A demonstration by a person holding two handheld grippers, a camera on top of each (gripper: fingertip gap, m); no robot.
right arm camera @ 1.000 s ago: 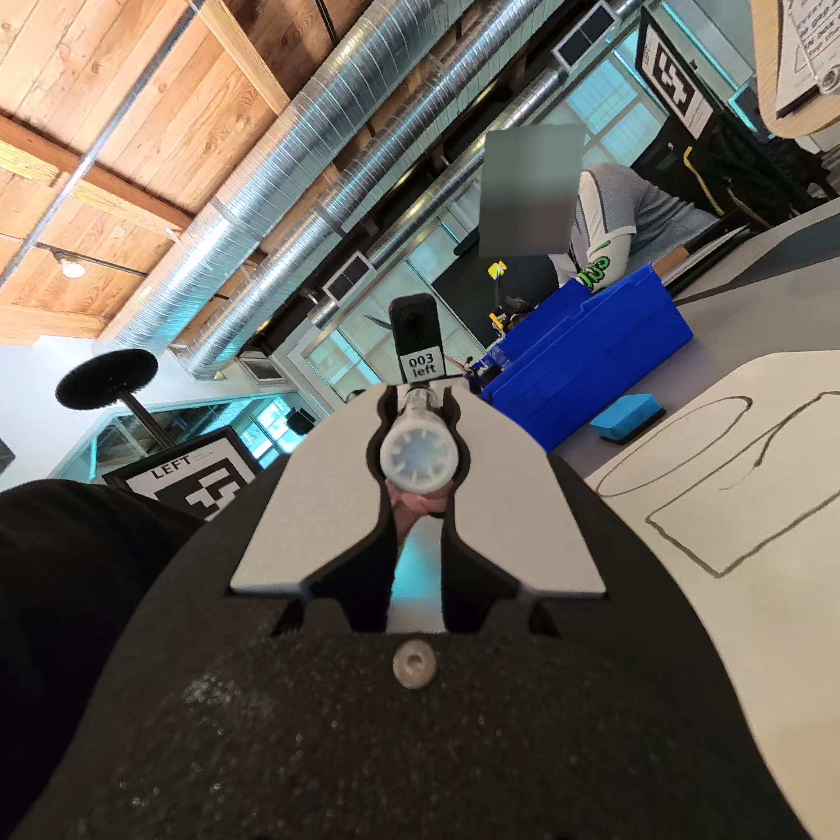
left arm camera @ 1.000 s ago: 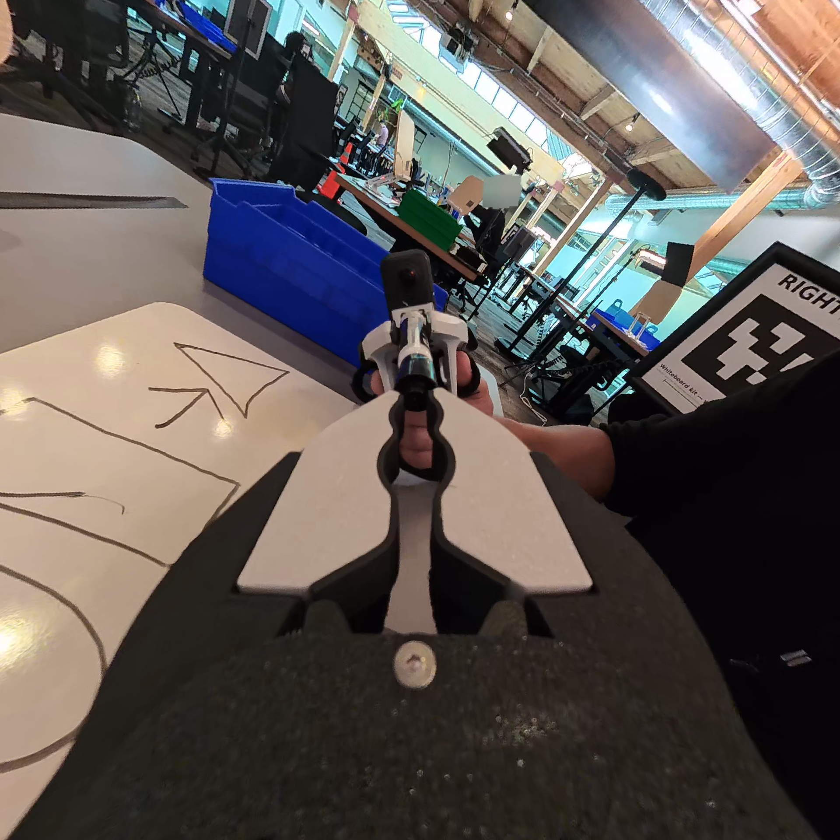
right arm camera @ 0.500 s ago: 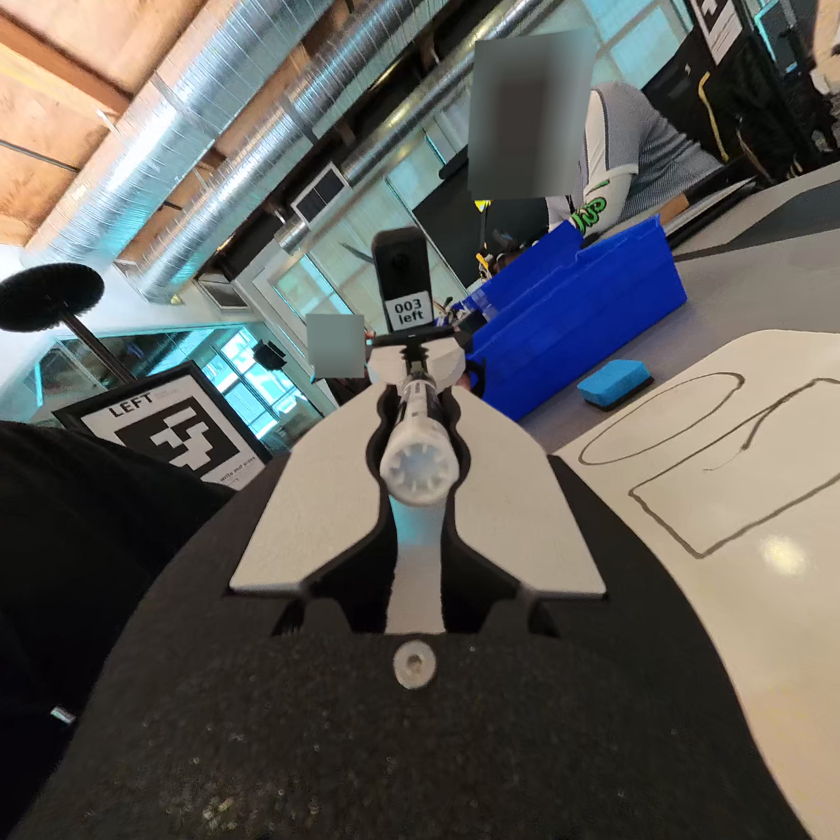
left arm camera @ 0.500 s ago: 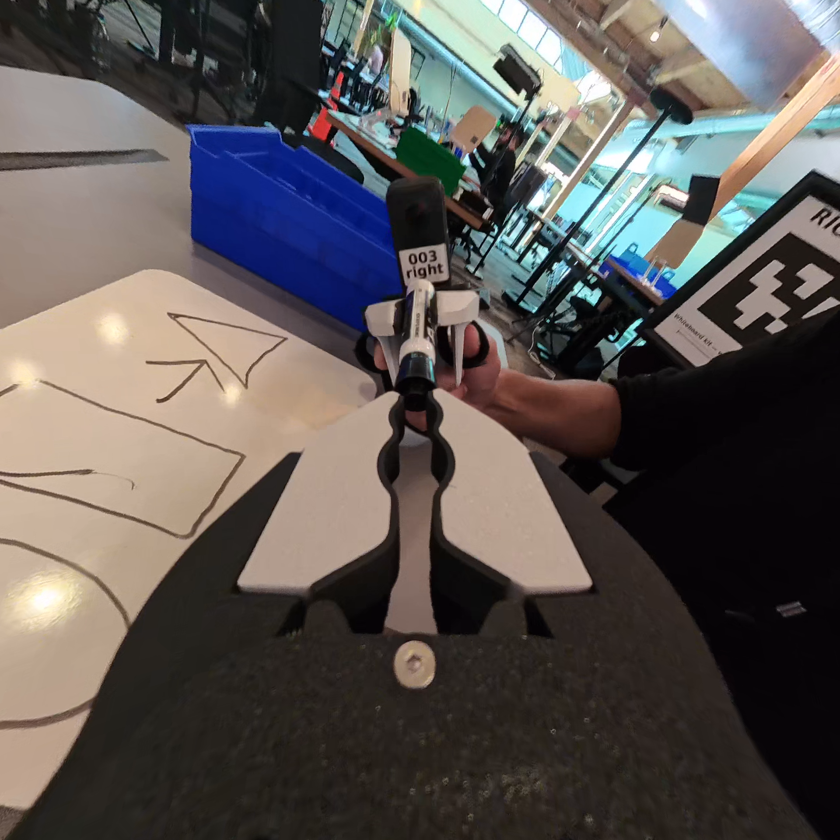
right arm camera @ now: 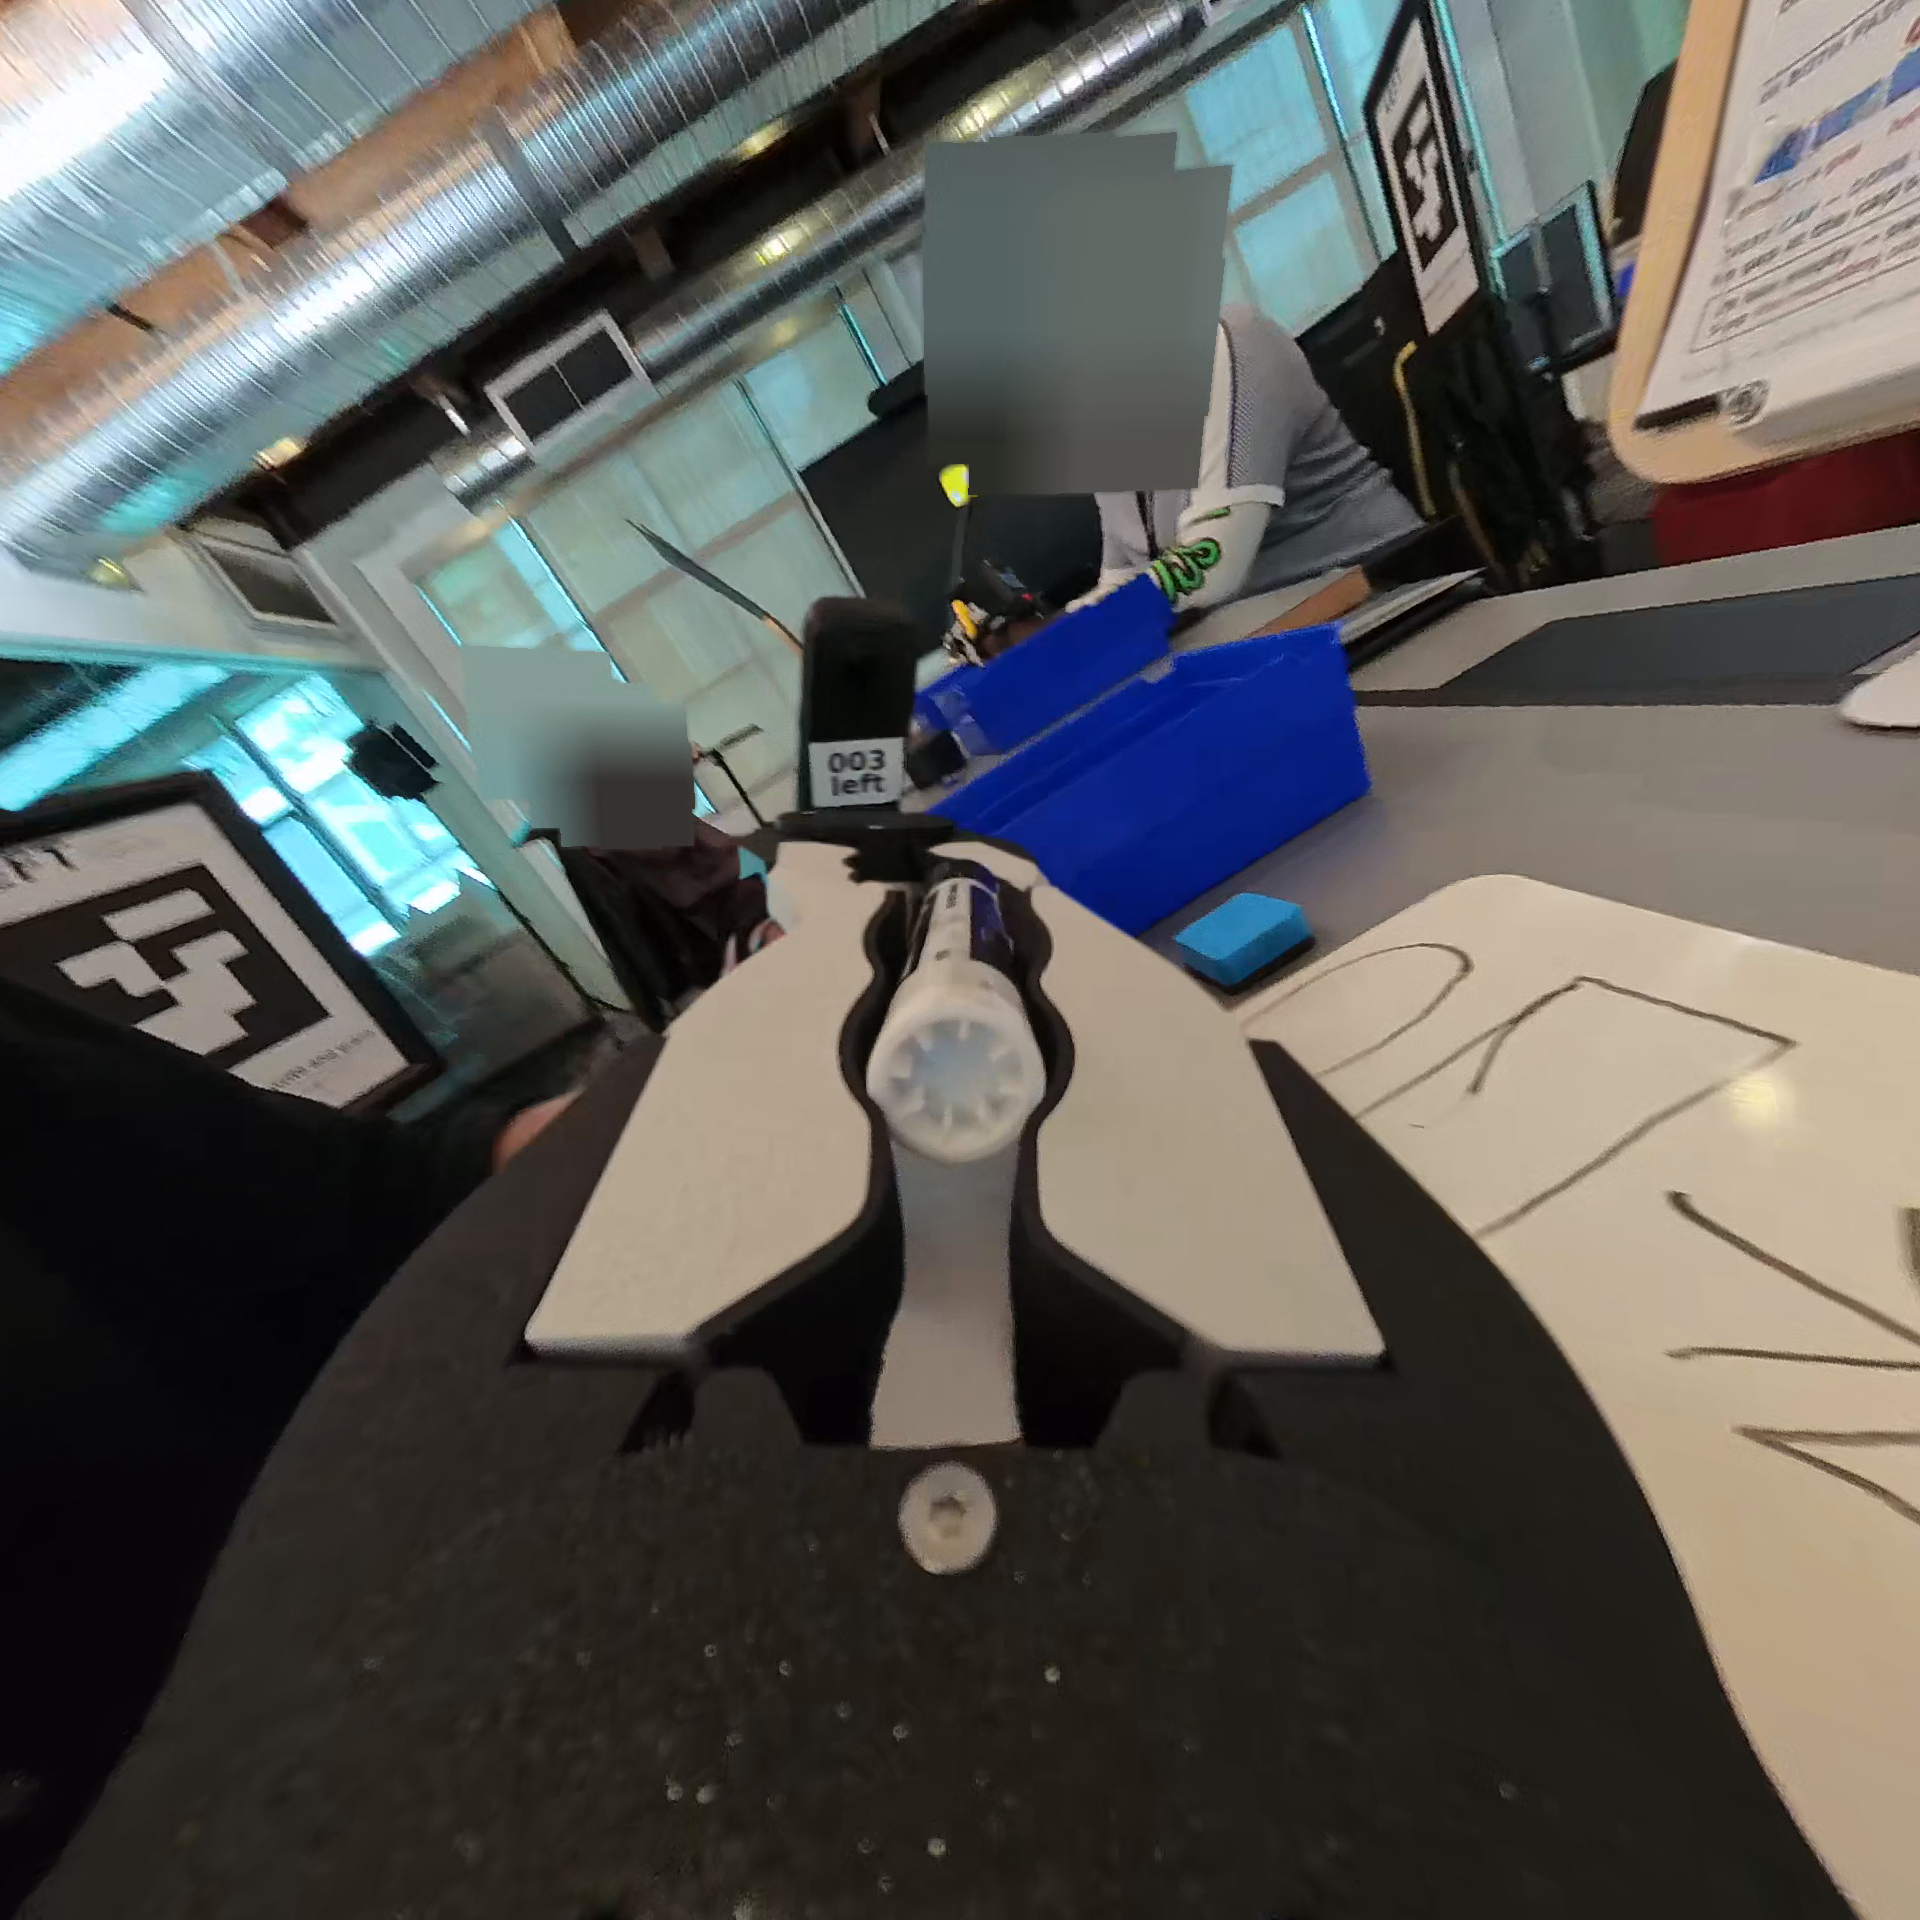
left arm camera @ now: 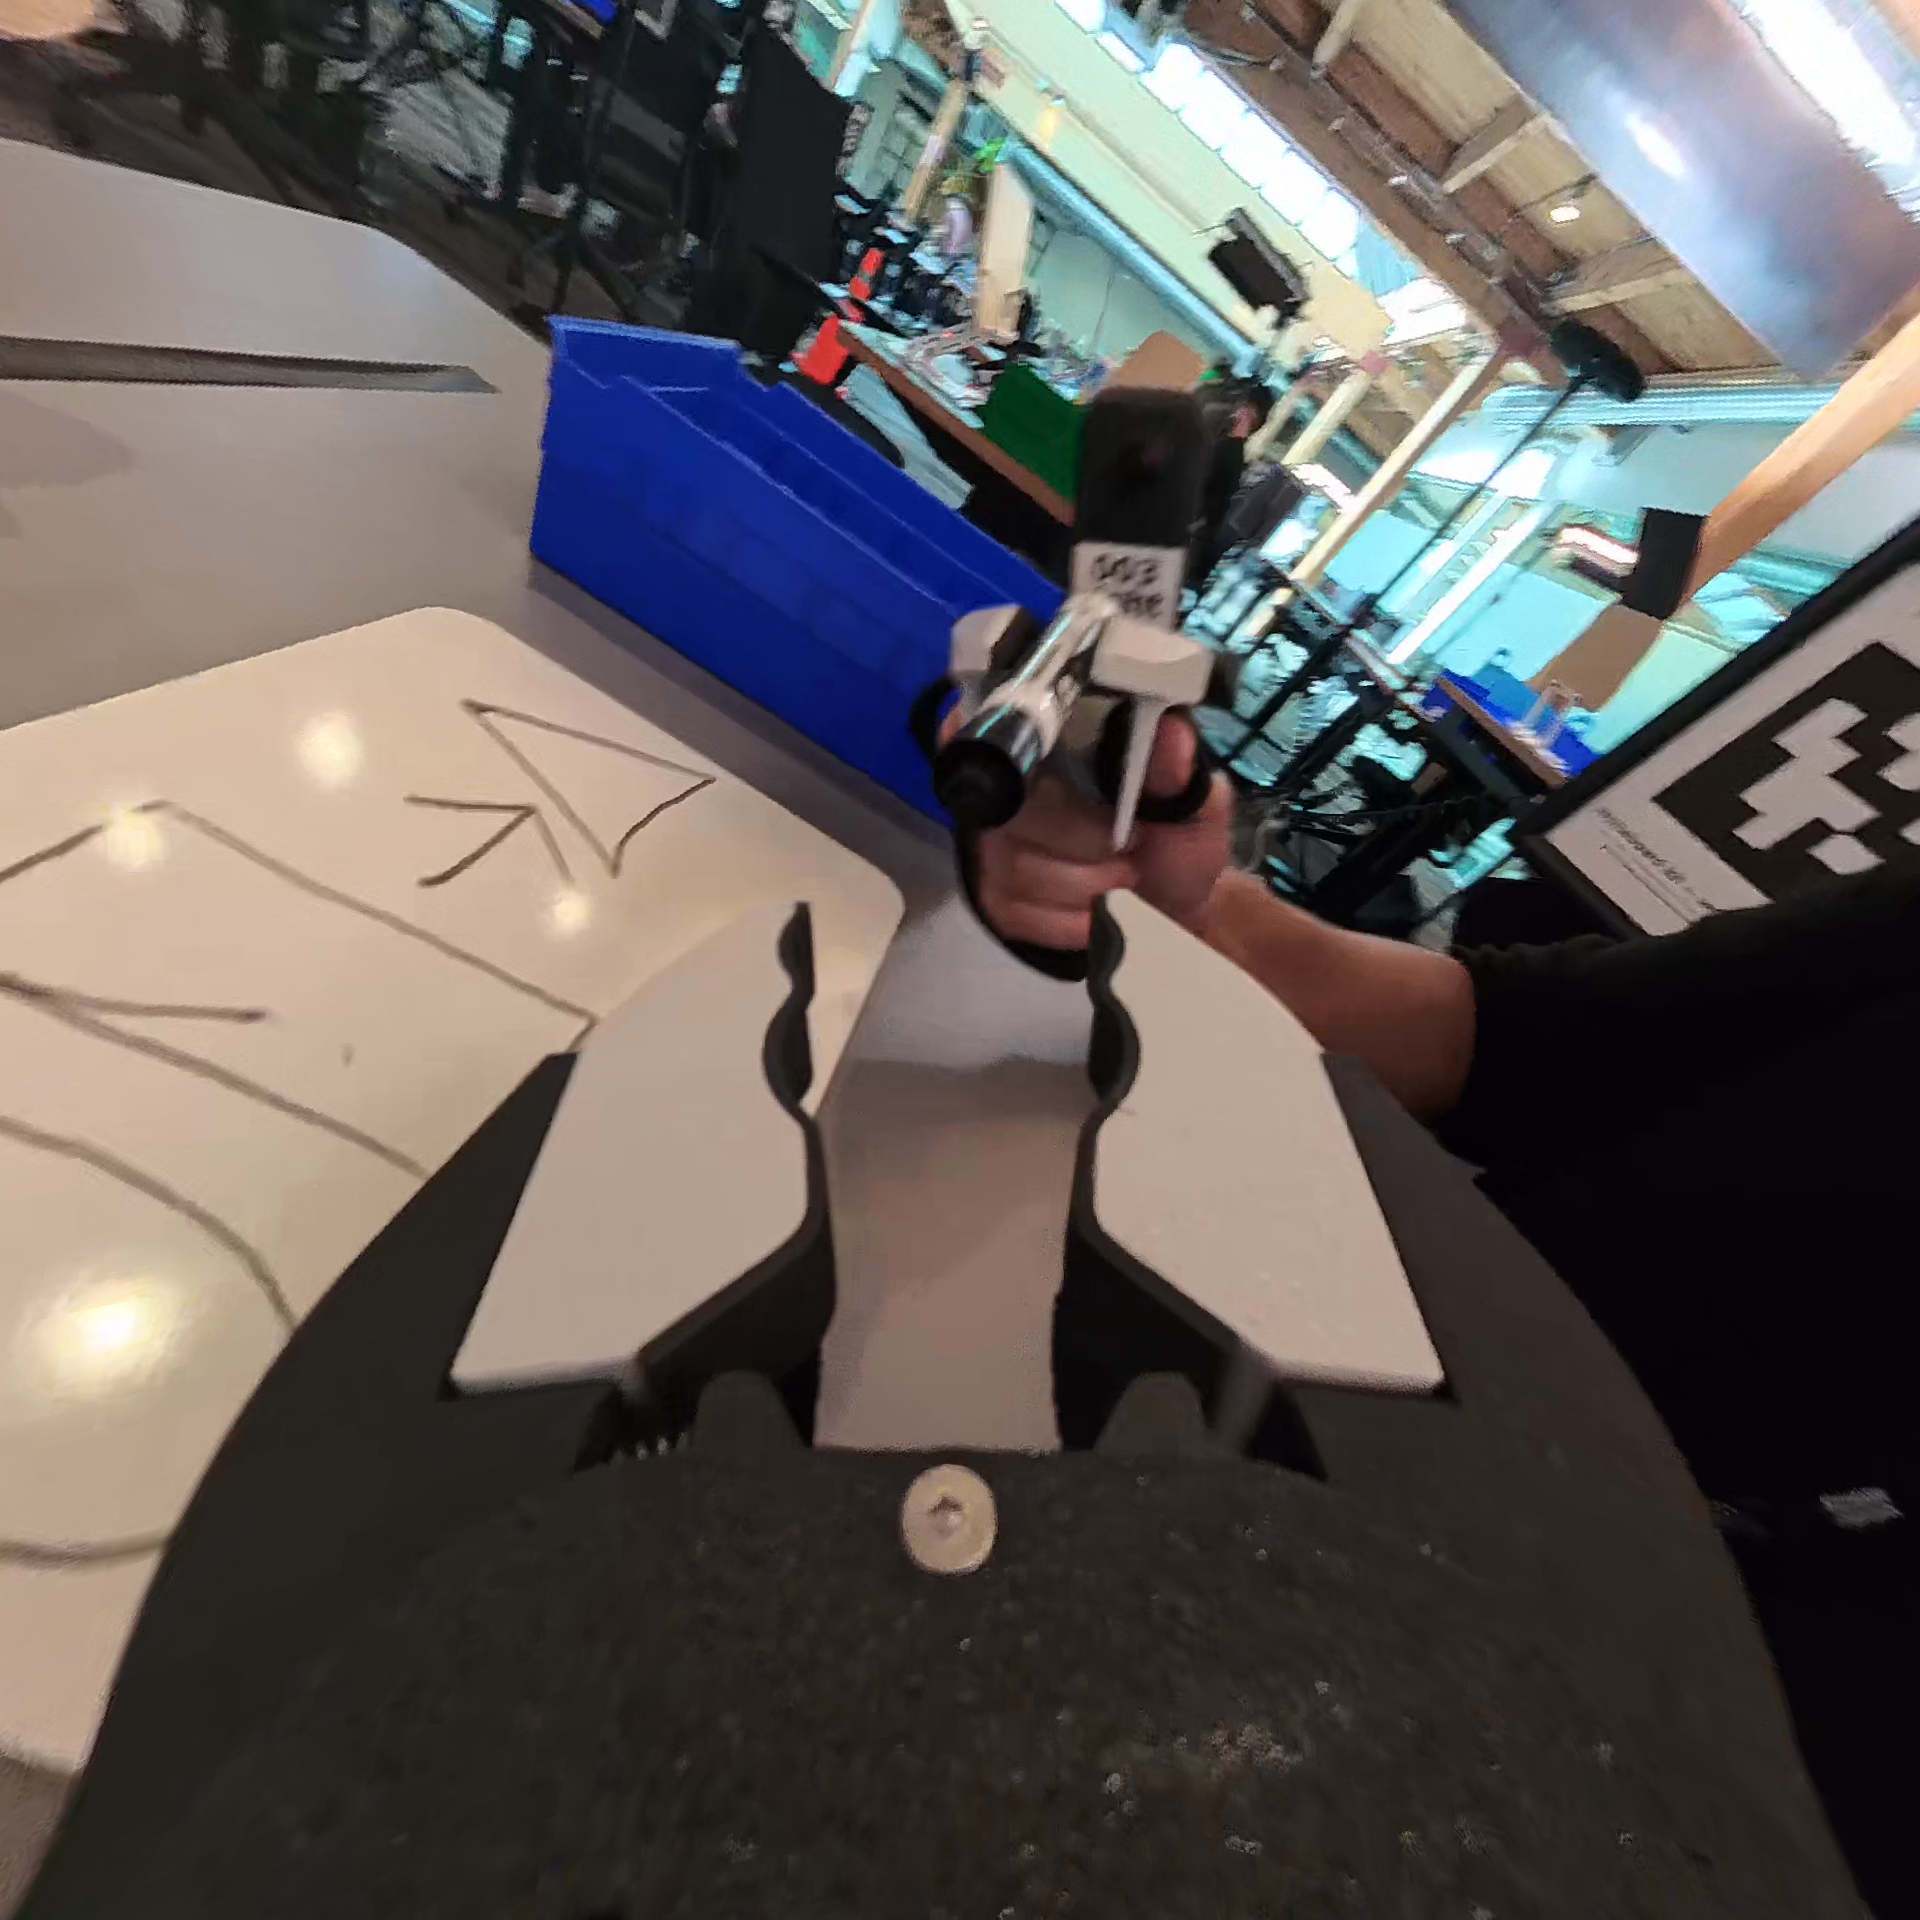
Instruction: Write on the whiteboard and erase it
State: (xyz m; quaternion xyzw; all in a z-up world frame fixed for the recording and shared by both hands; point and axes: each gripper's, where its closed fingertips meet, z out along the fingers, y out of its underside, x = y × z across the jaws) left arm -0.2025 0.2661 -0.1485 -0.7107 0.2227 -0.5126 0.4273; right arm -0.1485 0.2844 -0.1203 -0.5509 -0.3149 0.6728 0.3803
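Right tool (right arm camera: 951, 1023): jaws closed on the marker (right arm camera: 956, 1070), gripped near its white rear end; the barrel runs forward between the fingers. In the left wrist view the same marker (left arm camera: 1013, 727) points toward the camera with a dark capped end.

Left tool (left arm camera: 945, 997): jaws apart, nothing between them. It faces the right tool (left arm camera: 1081, 717) across a short gap.

Step in hand, as judged: the whiteboard (left arm camera: 260, 935) already carries drawn shapes, so writing appears complete and the marker capped. The erase stage remains.

Next move calls for: put down the marker, then take up the eraser (right arm camera: 1242, 940). It lies on the desk (right arm camera: 1610, 810) just beside the whiteboard (right arm camera: 1558, 1039) edge, in front of a blue bin (right arm camera: 1174, 800). The free left tool needs a square approach over the eraser's sides.

Limits of view:
- The marker tip is hidden; whether the cap is fully seated cannot be told.
- The eraser is absent from the left wrist view.
- Both views are motion-blurred.
- The whiteboard is cut off by the frame and by the tool bodies.
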